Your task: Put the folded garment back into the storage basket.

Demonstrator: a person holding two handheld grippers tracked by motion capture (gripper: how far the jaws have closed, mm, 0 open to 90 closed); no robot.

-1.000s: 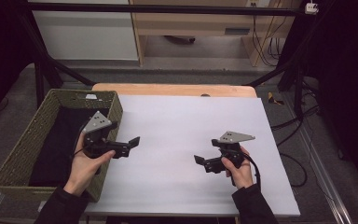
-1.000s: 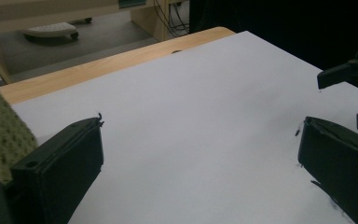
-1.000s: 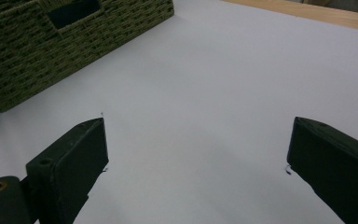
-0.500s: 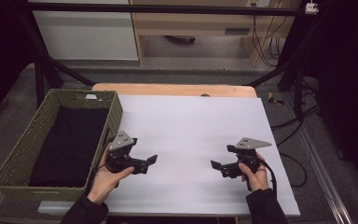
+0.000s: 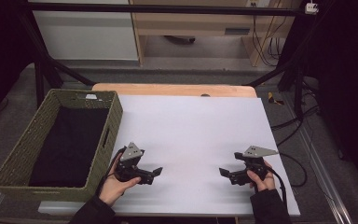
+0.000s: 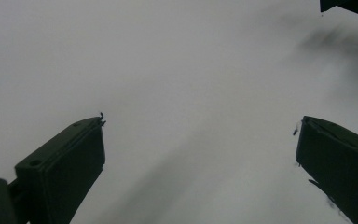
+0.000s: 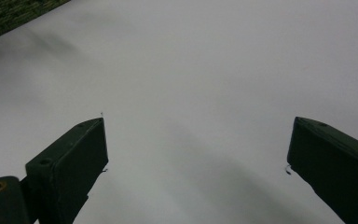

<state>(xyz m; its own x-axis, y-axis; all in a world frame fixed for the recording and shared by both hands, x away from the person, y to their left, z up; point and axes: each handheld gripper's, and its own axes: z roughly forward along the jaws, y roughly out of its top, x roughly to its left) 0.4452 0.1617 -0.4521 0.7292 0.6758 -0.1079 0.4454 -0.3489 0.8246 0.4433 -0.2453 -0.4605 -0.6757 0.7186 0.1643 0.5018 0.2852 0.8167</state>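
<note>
High view. Counter (image 5: 191,135): white sheet over a wooden top, a strip of bare wood along its far edge, filling the middle of the frame. Basket (image 5: 14,161): green woven, rectangular, at the left of the frame, overhanging the counter's left edge; a black cloth (image 5: 67,144) lines its inside. Left gripper (image 5: 154,171): lower left of centre, held in the person's left hand (image 5: 114,179), just beside the basket's near right corner, jaws pointing right toward the middle of the frame; a grey three-cornered plate sits on top. Right gripper (image 5: 224,172): lower right of centre, held in the right hand (image 5: 260,179), jaws pointing left; same grey plate on top. The two grippers face each other, well apart, with bare white sheet between them. Both are low over the counter near its front edge; whether they touch it cannot be told.

Left gripper view. Two black jaws rise from the lower left and lower right corners, set wide apart, nothing between them but white counter. A dark part of the right gripper (image 6: 349,11) shows at the upper right corner, with its shadow on the sheet below it.

Right gripper view. Two black jaws at the lower corners, likewise spread wide, holding nothing; white counter between and beyond. A sliver of the basket's green weave (image 7: 18,9) sits at the upper left corner.
</note>
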